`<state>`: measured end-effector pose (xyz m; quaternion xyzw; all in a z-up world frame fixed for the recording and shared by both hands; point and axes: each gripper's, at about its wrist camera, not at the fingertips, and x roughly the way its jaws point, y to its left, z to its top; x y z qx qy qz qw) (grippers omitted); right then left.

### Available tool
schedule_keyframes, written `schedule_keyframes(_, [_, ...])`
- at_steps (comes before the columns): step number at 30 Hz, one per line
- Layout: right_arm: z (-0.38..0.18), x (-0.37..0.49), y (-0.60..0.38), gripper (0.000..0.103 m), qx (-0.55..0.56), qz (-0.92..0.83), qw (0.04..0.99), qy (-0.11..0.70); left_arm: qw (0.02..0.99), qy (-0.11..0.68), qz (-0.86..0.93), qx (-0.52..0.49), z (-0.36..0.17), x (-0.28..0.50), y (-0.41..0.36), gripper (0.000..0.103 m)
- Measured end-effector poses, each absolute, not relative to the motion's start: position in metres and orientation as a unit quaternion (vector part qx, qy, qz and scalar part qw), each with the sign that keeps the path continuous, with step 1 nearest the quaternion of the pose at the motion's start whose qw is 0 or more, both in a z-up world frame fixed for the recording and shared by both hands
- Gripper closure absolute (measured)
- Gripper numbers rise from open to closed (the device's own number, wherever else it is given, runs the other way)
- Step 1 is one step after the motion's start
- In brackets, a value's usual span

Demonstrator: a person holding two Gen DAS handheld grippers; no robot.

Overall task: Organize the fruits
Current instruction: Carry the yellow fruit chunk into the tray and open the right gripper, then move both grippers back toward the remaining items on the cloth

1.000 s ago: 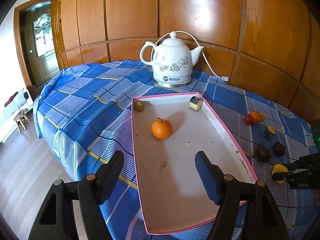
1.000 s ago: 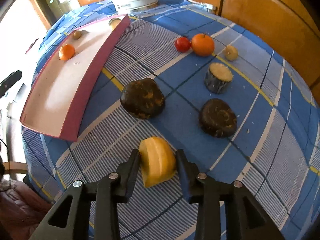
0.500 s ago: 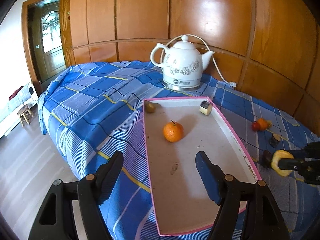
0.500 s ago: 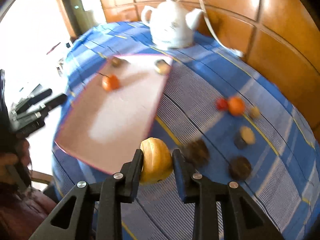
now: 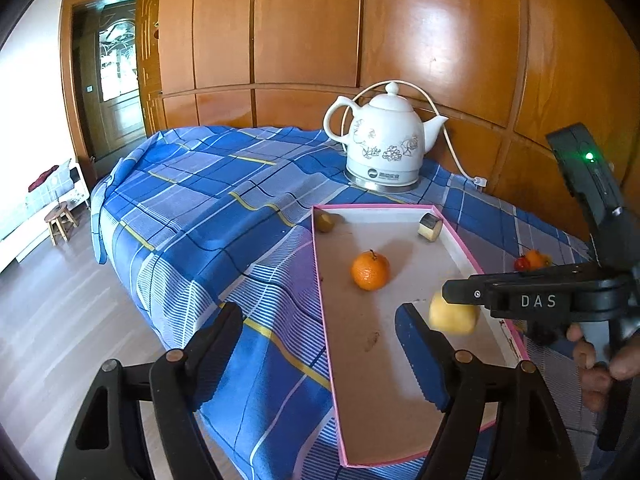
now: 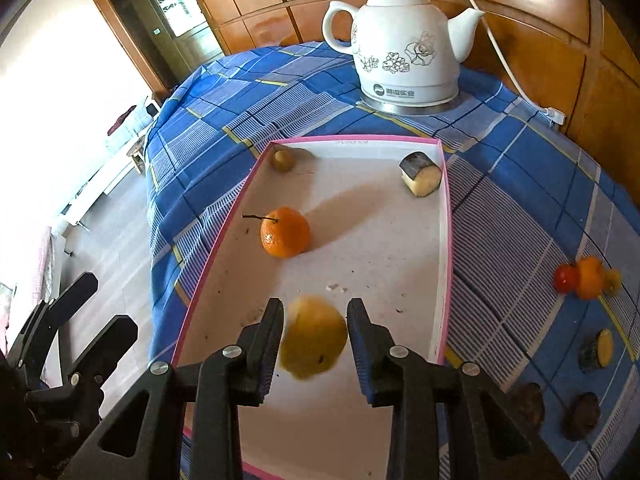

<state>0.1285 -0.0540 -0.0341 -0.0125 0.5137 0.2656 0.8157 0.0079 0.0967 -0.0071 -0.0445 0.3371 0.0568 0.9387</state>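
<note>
Right gripper [image 6: 315, 330] moved from tablecloth [image 6: 520, 216] to above pink-rimmed tray [image 6: 446, 264]; fingers now spread, yellow fruit [image 6: 314, 338] blurred between them, seemingly released. Left gripper [image 5: 320, 356] unchanged, spread wide, empty, at tray's near end. Right view alone: 2 dark fruits [image 6: 554, 410] beside tray

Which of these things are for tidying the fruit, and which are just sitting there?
For the job:
- yellow fruit, blurred, between the right gripper fingers
- pink-edged tray
- orange in the tray
- fruits still on the cloth, like the red one

Just sitting there:
- white kettle
- left gripper, open, holding nothing
- blue checked cloth
</note>
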Motion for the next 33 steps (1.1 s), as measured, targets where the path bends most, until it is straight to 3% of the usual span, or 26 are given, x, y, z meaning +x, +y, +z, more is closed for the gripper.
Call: schedule_keyframes(33, [-0.023, 0.086, -0.196, 0.067, -0.003, 0.169, 0.851, 0.497, 0.941, 0.337, 0.031, -0.009, -0.001, 0.006, 0.065, 0.024])
